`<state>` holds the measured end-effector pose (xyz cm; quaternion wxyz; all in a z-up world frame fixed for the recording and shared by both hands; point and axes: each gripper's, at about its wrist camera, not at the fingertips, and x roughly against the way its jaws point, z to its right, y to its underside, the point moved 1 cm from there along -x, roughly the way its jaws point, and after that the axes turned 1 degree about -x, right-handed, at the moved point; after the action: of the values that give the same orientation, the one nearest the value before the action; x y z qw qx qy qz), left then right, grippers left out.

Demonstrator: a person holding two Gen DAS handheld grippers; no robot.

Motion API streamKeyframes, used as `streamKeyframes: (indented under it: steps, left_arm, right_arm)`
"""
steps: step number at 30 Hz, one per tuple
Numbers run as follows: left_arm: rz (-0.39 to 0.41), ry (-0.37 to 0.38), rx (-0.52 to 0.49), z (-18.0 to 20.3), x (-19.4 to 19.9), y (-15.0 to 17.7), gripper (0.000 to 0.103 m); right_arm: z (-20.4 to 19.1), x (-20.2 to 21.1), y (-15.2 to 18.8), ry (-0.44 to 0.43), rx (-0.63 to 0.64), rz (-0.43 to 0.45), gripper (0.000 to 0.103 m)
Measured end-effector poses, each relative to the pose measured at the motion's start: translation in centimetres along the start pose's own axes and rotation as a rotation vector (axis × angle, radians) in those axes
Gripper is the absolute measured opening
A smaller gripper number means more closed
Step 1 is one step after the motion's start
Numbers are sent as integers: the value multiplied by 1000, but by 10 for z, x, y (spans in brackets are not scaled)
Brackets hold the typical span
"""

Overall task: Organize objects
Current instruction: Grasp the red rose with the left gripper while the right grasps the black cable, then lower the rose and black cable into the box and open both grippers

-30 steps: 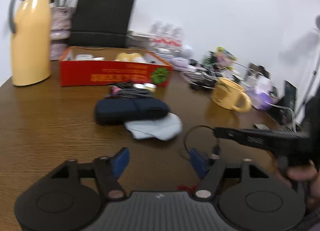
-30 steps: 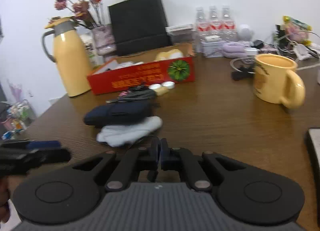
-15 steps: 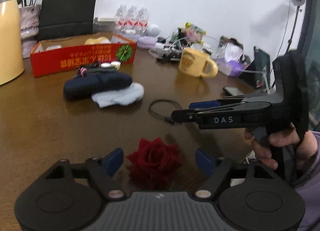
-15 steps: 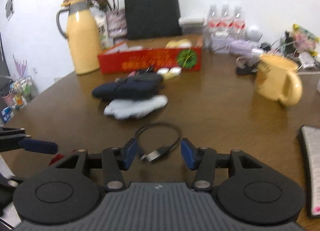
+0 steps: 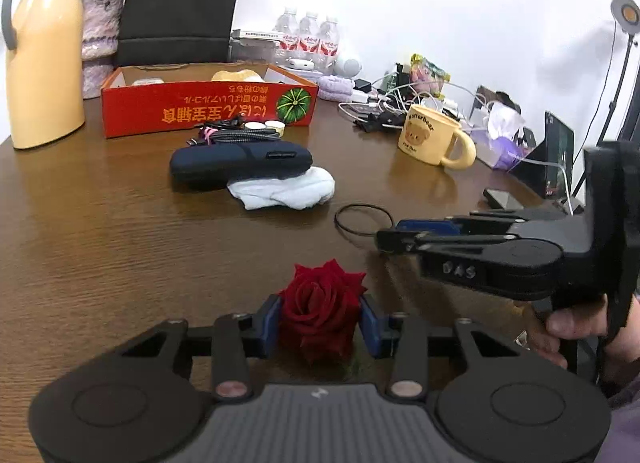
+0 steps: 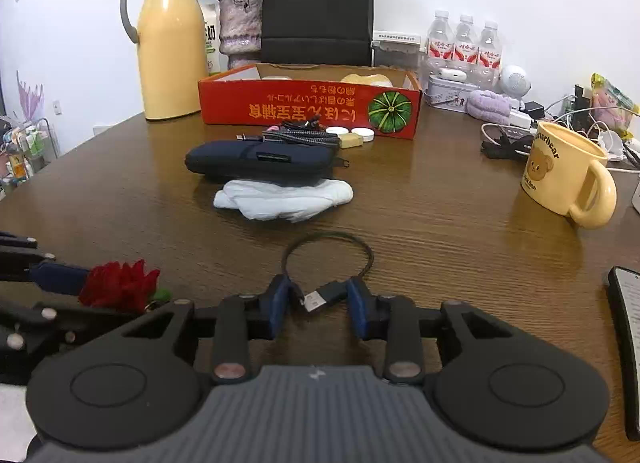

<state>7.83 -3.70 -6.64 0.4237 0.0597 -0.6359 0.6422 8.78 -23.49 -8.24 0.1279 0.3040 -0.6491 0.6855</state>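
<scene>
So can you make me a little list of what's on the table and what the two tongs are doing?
left tongs: closing, blue pads against the sides of the red rose
right tongs: closing, the short black cable has its plug between the pads
middle of table: dark blue pouch partly on a white cloth
far side: red box, yellow jug, black bag
right side: yellow bear mug
table: brown wood
</scene>
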Motion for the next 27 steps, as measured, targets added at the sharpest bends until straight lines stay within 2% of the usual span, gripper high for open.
streamKeyframes:
  steps: [3, 8, 11, 15, 21, 24, 27]
  left_arm:
    - [10, 5, 18, -4, -1, -5, 39]
    - [64, 0, 44, -16, 0, -24, 36]
    - [107, -7, 44, -24, 0, -40, 36]
    - [139, -72, 6, -43, -5, -79, 35]
    - [196, -154, -28, -94, -33, -170, 35]
    - [154, -152, 5, -129, -73, -217, 35]
    - [92, -239, 28, -165, -118, -251, 35]
  right_arm:
    - [3, 8, -4, -16, -31, 32, 8]
    - [4, 1, -7, -10, -29, 19, 7]
    - [7, 3, -12, -21, -46, 46, 6]
    - [13, 8, -34, -38, -58, 102, 6]
    - [24, -2, -104, -49, -6, 217, 6]
    - [32, -33, -154, -91, -2, 243, 6]
    - [41, -91, -205, -163, -41, 198, 6]
